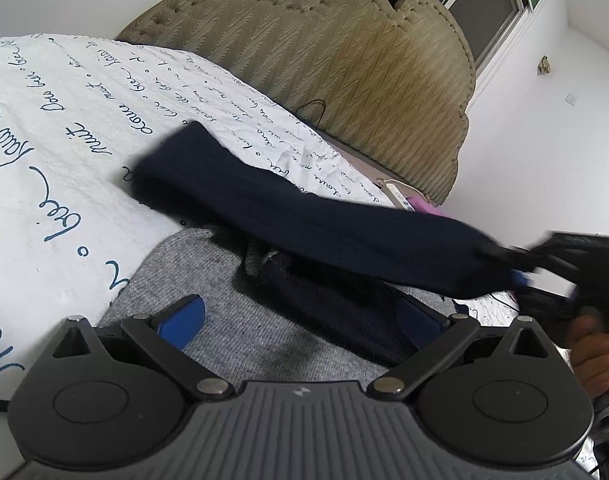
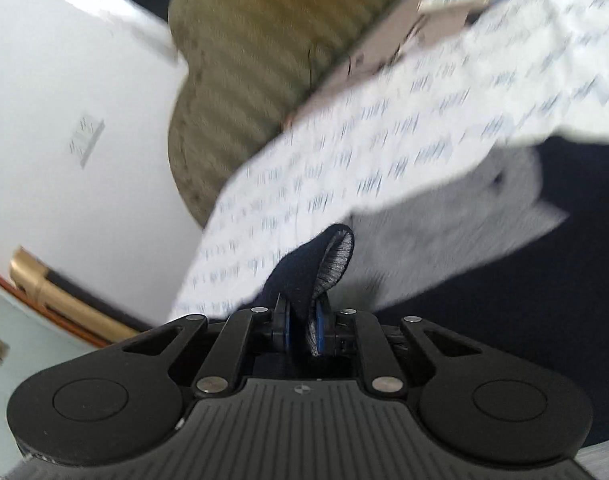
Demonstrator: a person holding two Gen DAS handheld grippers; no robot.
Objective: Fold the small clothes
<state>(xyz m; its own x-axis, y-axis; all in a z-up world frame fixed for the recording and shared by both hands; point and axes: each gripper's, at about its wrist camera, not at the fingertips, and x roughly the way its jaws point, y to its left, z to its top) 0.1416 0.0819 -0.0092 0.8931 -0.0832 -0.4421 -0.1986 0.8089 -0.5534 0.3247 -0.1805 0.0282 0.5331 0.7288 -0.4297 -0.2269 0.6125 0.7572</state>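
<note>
A small grey and navy sweater lies on the white bedspread with blue handwriting. My left gripper is open, its blue-padded fingers spread just above the grey body. My right gripper is shut on the cuff of the navy sleeve and holds the sleeve stretched above the sweater. In the right wrist view the gripper pinches the navy cuff, whose grey inside shows. That view is blurred; the grey body lies ahead on the bed.
An olive tufted headboard stands behind the bed against white walls. A remote-like item and pink cloth lie near the headboard. A dark window is above it. A gold rail shows at the right wrist view's left.
</note>
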